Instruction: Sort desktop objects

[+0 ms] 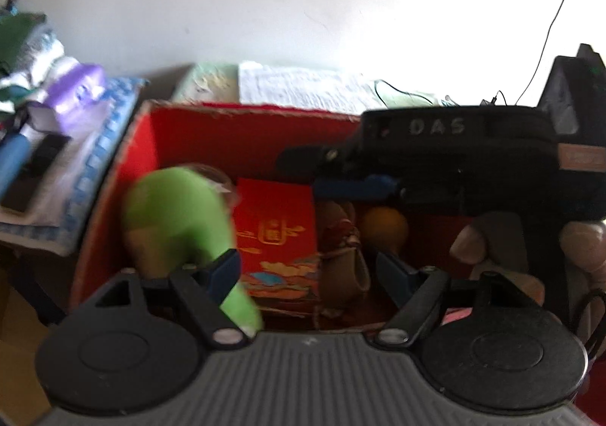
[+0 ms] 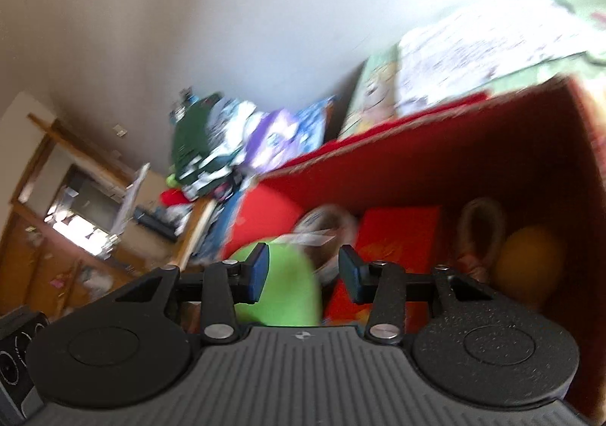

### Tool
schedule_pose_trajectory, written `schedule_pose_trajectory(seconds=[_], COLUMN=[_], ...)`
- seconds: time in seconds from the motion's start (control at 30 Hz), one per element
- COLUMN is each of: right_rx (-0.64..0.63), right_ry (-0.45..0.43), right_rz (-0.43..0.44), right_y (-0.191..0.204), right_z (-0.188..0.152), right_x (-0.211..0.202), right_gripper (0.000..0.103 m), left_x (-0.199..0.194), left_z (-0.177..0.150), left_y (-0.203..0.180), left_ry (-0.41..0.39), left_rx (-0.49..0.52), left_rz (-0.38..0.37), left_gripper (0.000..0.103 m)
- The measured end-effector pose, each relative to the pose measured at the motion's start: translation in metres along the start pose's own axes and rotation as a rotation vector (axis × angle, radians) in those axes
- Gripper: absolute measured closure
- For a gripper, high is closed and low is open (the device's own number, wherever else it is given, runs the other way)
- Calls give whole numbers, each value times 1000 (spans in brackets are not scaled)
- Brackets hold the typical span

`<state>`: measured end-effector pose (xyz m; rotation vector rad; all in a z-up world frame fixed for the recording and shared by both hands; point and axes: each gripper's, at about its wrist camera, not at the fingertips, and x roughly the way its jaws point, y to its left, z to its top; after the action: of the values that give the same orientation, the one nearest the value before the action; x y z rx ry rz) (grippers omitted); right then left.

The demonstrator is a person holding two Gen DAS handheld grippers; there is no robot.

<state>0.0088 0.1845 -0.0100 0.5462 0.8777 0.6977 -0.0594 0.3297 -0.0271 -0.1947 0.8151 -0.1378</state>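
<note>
Red cardboard walls frame nearly everything: an open box point(image 1: 189, 134) stands against a cluttered desk, and the sorted things already lie inside it. Largest among them is a green rounded object point(image 1: 170, 214) at the left, then a red printed packet point(image 1: 276, 233) standing upright beside it, a brownish pouch with cord point(image 1: 341, 244), and a small orange ball point(image 1: 382, 225) toward the right.

Both views are smeared, which suggests quick motion, and there lies the risk as I judge it: the two tools share one tight opening, so a hurried move could knock one against the other, clip the box's rim, or topple the upright packet.

The right gripper point(image 2: 303, 270) tilts steeply down into the box with its jaws spread and nothing between them, the green object just beyond its left finger. In the left wrist view it crosses overhead at the far right, a hand point(image 1: 492, 248) wrapped round its handle. The left gripper point(image 1: 306, 270) points level into the box from the near side, likewise spread and empty.
</note>
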Motion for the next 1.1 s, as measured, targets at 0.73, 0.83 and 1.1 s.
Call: schedule_pose_trajectory(seconds=[0.73,0.83,1.1], right_rx=[46,43,27], right_ry=[37,36,30], right_rz=[-125,-128,-145], right_y=[-20,-19,-17], right_z=[0,0,0], right_x=[11,11,11], right_gripper=[58,58,58], left_x=[48,48,51], left_z=[13,13,11], left_y=[-2,-2,-4], left_ry=[98,96,105], left_rx=[17,14,12], left_rz=[82,81,82], left_gripper=[4,3,1])
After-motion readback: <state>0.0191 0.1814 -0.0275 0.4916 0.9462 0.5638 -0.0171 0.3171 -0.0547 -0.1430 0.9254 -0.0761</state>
